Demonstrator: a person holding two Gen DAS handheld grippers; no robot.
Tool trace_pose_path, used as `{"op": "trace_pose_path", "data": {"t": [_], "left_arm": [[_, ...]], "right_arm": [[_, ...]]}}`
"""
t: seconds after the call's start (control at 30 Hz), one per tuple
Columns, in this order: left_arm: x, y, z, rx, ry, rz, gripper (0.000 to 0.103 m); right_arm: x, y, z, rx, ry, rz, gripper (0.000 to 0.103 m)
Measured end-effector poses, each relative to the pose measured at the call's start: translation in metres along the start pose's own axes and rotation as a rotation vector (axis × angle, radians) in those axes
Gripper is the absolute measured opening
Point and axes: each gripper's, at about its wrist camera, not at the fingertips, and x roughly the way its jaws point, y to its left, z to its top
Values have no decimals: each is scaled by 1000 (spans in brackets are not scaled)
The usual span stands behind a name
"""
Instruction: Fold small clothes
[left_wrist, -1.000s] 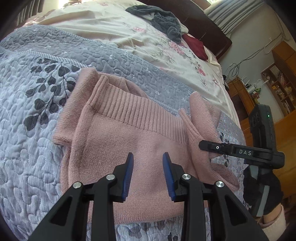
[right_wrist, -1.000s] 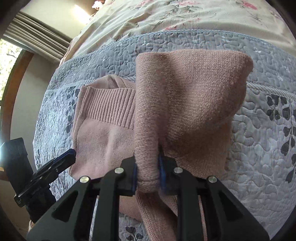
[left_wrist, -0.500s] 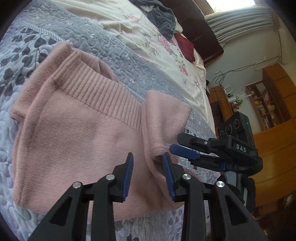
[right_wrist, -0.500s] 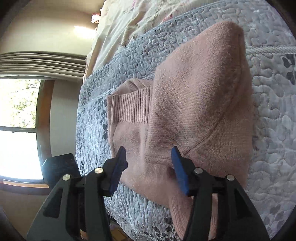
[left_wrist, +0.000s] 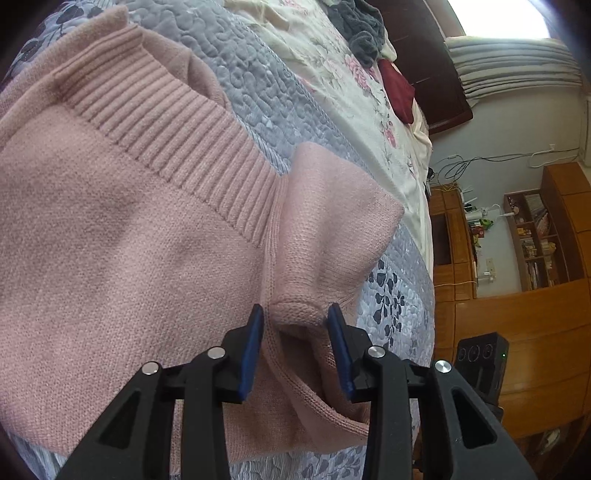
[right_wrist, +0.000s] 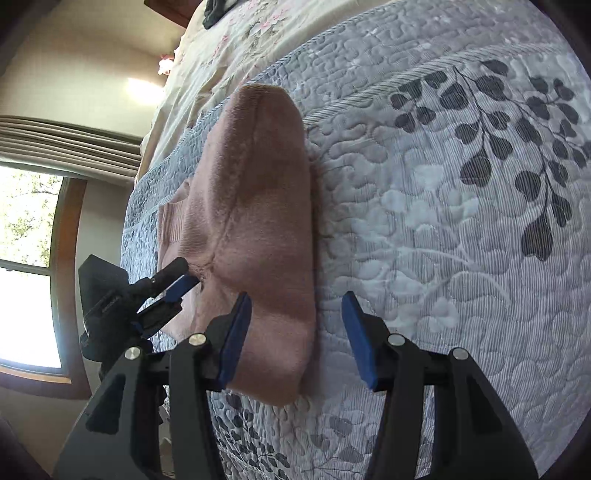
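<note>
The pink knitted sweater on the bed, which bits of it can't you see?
- Pink knitted sweater, left wrist view: lower hem hidden behind the left gripper; one side cut off by the picture edge.
- Right wrist view: sweater front hidden by its folded-over sleeve.
- Grey quilted bedspread: the part beneath the sweater is covered.

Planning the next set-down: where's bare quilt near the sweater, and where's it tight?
Free: the grey quilt right of the pink sweater, toward the leaf print. Crowded: the sweater's left side, where the left gripper straddles a knit fold, open.
</note>
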Motion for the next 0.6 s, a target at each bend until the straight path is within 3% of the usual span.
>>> {"op": "trace_pose_path", "data": {"t": [0.13, 0.3, 0.37, 0.47, 0.53, 0.6], "left_arm": [[11, 4, 5, -42, 24, -13, 45], [36, 9, 4, -121, 94, -77, 51], [42, 9, 5, -142, 87, -92, 52], [44, 6, 6, -131, 75, -96, 48], [45, 2, 7, -108, 70, -73, 29], [42, 0, 7, -101, 51, -81, 22]], "right_arm": [[8, -27, -13, 68, 3, 39, 52], [13, -32, -18, 70, 3, 38, 52], [13, -30, -17, 62, 2, 30, 52], [9, -33, -19, 51, -3, 15, 52], [7, -36, -21, 53, -6, 11, 52], [4, -40, -24, 63, -9, 13, 52]]}}
